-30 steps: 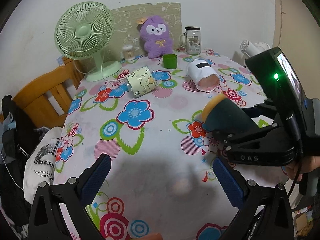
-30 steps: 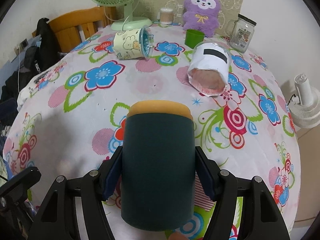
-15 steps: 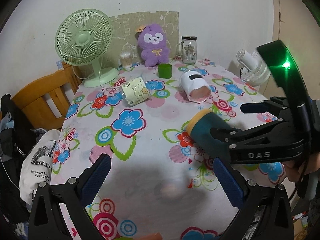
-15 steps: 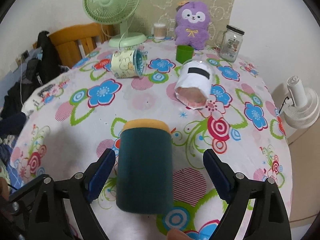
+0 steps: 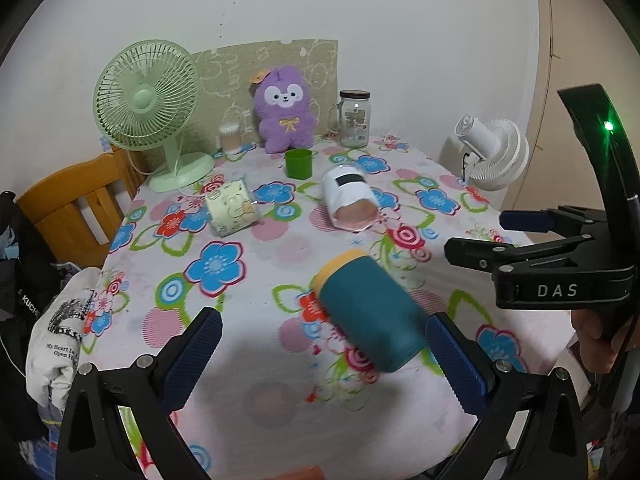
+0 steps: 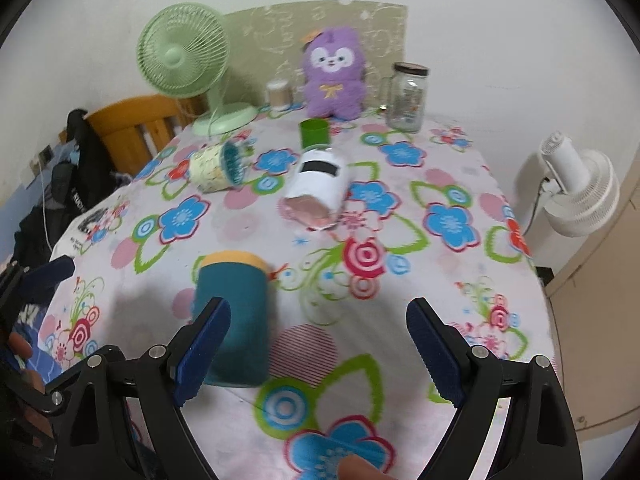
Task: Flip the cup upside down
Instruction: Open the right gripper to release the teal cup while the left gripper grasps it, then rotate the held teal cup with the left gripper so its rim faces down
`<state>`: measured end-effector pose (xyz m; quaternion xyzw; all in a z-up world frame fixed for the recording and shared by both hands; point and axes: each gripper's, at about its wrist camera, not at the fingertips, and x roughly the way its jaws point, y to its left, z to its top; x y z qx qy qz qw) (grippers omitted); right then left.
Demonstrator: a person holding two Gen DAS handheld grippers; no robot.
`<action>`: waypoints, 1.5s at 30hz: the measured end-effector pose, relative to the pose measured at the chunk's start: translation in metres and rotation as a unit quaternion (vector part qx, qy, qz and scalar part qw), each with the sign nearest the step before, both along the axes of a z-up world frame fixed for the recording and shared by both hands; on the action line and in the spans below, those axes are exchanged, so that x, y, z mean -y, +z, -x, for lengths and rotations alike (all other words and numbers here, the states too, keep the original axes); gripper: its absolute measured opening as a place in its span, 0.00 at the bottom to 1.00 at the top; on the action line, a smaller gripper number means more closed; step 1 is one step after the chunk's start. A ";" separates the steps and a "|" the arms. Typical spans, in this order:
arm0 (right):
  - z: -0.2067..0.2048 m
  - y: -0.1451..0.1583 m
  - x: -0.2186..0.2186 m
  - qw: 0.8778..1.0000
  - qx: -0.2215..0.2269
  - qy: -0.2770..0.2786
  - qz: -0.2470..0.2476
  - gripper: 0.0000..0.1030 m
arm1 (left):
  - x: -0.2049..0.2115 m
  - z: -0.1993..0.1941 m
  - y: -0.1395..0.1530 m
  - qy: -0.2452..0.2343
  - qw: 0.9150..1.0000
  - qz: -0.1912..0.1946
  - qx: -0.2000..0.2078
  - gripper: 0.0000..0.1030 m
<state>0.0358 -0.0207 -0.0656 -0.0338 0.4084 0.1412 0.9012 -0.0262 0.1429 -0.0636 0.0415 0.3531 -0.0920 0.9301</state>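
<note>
A dark teal cup (image 5: 370,312) with a yellow end lies on its side on the floral tablecloth (image 5: 256,304), yellow end pointing away; it also shows in the right wrist view (image 6: 234,312). My right gripper (image 6: 318,354) is open and empty, with the cup by its left finger; it shows at the right of the left wrist view (image 5: 524,236). My left gripper (image 5: 324,360) is open and empty, with the cup just ahead of its right finger (image 5: 456,356). A white cup (image 5: 352,200) and a cream cartoon cup (image 5: 232,210) also lie on their sides farther back.
A green fan (image 5: 152,104), a purple plush (image 5: 284,110), a glass jar (image 5: 354,118), a small green cup (image 5: 299,163) and a small container (image 5: 230,140) stand at the table's back. A wooden chair (image 5: 68,208) is on the left, a white fan (image 5: 492,152) on the right.
My right gripper opened, let go of the teal cup and drew back to the right. The cup now lies on the table. Both grippers pulled back from the table.
</note>
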 end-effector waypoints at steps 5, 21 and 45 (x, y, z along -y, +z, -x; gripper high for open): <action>0.001 0.000 0.030 1.000 0.001 -0.023 -0.012 0.89 | 0.015 -0.005 0.000 0.016 1.000 0.012 0.004 1.00; -0.004 -0.027 0.088 0.997 -0.017 -0.060 -0.036 0.89 | 0.049 -0.016 -0.041 0.078 0.996 0.043 0.002 1.00; -0.014 -0.051 0.095 0.996 -0.043 -0.061 -0.042 0.89 | 0.060 -0.044 -0.092 0.114 0.993 0.007 -0.042 0.72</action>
